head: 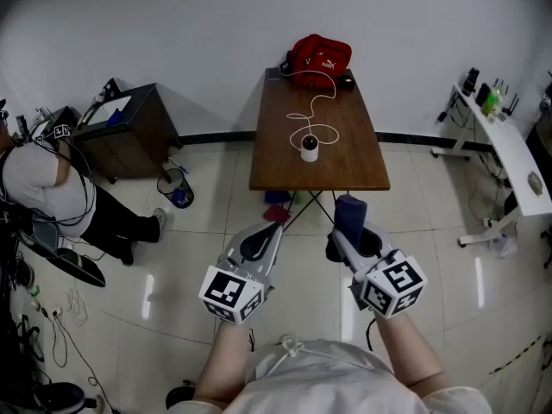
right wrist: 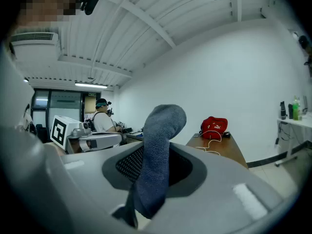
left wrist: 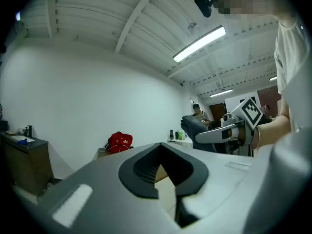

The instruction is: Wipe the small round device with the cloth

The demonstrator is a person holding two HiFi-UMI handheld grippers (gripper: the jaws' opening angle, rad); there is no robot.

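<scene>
— Cloth (head: 349, 212) is what I'd watch. In the head view that dark blue-grey knitted rag stands up out of the right gripper (head: 352, 241). The small round white device with a dark top (head: 310, 147) sits on the near half of the brown wooden table (head: 354, 166), well apart from both grippers.

— And the thin white cable (head: 315, 102)?

— It loops from the device towards the red fabric bag (head: 319, 56) at the table's far end. I'd guess a hard wipe could slide or tip that light cylinder on the smooth top, or snag the cable.

— Left gripper view?

— The left gripper (left wrist: 163, 172) has its jaws pressed together, with nothing between the dark ribbed pads. Unless it moves in, nothing steadies the device.

— Right gripper view?

— The jaws pinch the cloth low down, and a thick, soft, rounded fold flops above the matte grey plastic. Only a narrow part seems caught, so rubbing pressure may pull it free, or the hard jaw tips may meet the device before the fabric does.
</scene>
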